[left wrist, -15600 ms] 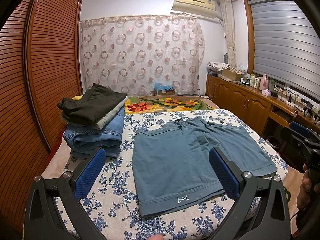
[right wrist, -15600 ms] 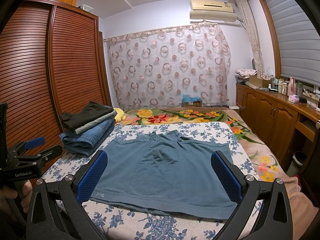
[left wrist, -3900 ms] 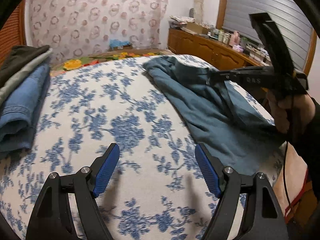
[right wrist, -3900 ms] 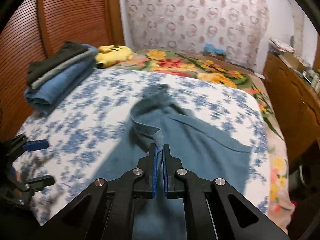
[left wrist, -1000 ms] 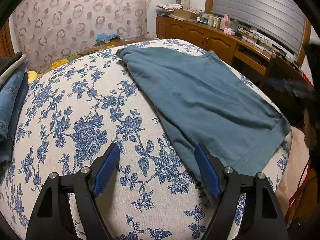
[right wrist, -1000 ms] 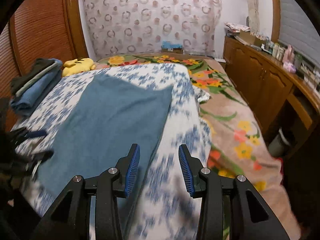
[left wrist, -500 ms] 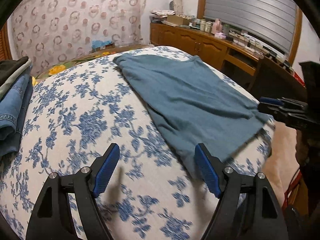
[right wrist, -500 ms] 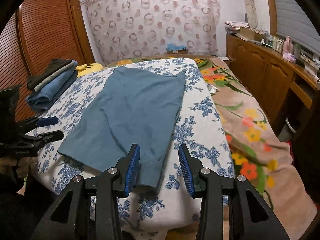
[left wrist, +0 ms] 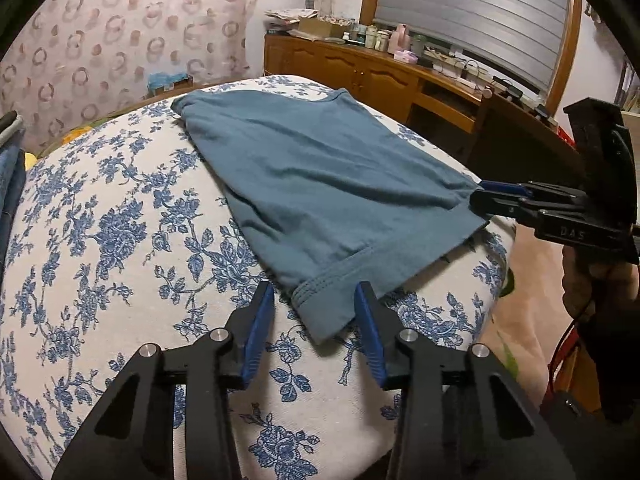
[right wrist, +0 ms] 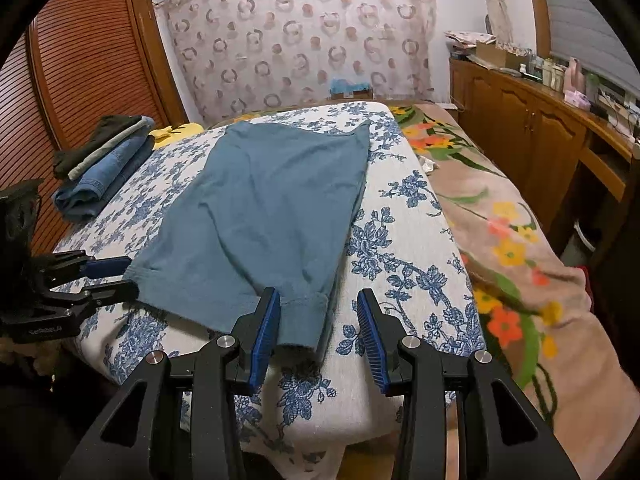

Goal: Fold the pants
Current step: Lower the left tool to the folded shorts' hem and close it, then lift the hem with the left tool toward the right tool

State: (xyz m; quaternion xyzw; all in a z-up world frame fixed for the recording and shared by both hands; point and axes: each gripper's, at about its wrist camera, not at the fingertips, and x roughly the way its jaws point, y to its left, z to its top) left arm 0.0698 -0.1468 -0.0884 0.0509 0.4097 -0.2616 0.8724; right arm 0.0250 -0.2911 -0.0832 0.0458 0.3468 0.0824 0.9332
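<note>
The bed (right wrist: 404,216), under a white cover printed with blue flowers, carries everything. A second blanket (right wrist: 516,240), pinkish with orange and yellow flowers, lies along the bed's right edge in the right wrist view.

The pants (right wrist: 256,216), teal shorts folded lengthwise into one long panel, lie flat on the cover and run from near the bed's far edge to its near edge; their hemmed leg end (left wrist: 320,308) reaches the near edge. No brand mark can be read on the cloth.

A stack of folded clothes (right wrist: 100,160), denim below, grey and dark pieces on top, sits at the bed's far left corner in the right wrist view, well apart from the pants.

The left hand-held gripper (left wrist: 316,320) has just been closing its jaws. They now stand partly apart, with the left corner of the hem between the blue pads (left wrist: 260,320); the pads do not press the cloth. In the right wrist view this tool (right wrist: 116,276) bears pale lettering on its body, too blurred to read surely.

The right hand-held gripper (right wrist: 316,320) also stands partly open, straddling the right corner of the hem without pinching it. Seen from the left wrist camera (left wrist: 492,196), its body shows the letters "DAS", and a hand (left wrist: 592,280) grasps its handle.
</note>
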